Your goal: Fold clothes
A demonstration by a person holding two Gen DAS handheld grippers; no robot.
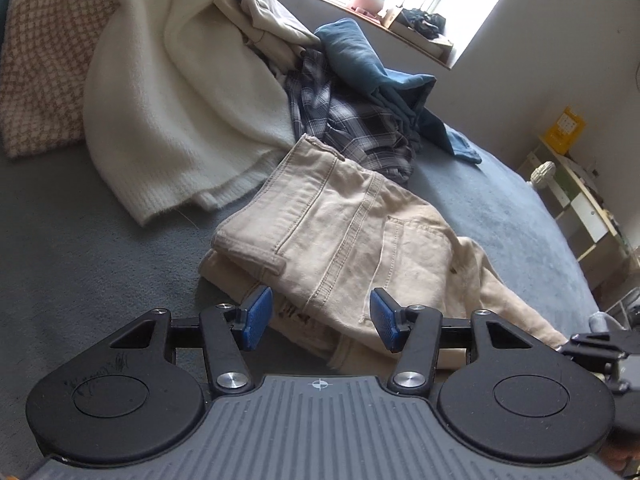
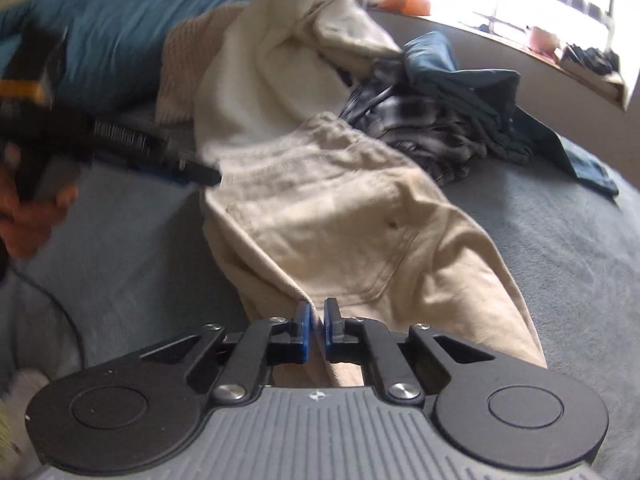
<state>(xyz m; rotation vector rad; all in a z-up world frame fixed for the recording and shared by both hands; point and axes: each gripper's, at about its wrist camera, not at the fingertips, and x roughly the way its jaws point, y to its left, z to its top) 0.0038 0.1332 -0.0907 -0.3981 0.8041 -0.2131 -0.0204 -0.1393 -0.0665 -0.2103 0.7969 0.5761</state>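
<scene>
From the left wrist view, the left claw (image 1: 318,318) stands about half open over the near edge of the beige cotton trousers (image 1: 344,232), which lie partly folded on the grey-blue bed cover (image 1: 80,240). Its blue pads straddle the cloth near the waistband end without pressing on it, so it holds nothing. Behind lie one cream fleecy blanket or jumper (image 1: 180,100), one grey plaid shirt (image 1: 348,120), one dark blue garment (image 1: 372,64) and one tan checked pillow (image 1: 44,64).

From the right wrist view, which is blurred, the right claw (image 2: 316,334) is closed down to a narrow slit on a ridge of the beige trousers (image 2: 340,216) at their near side. Whether the pads truly bite the fabric is hard to tell, though cloth runs between them. The other gripper, held in a hand (image 2: 28,216), reaches the trousers' far left edge.

The step in hand looks like a fold of the trousers. Next, I judge, the left claw must close on its edge so both carry the cloth over together.
</scene>
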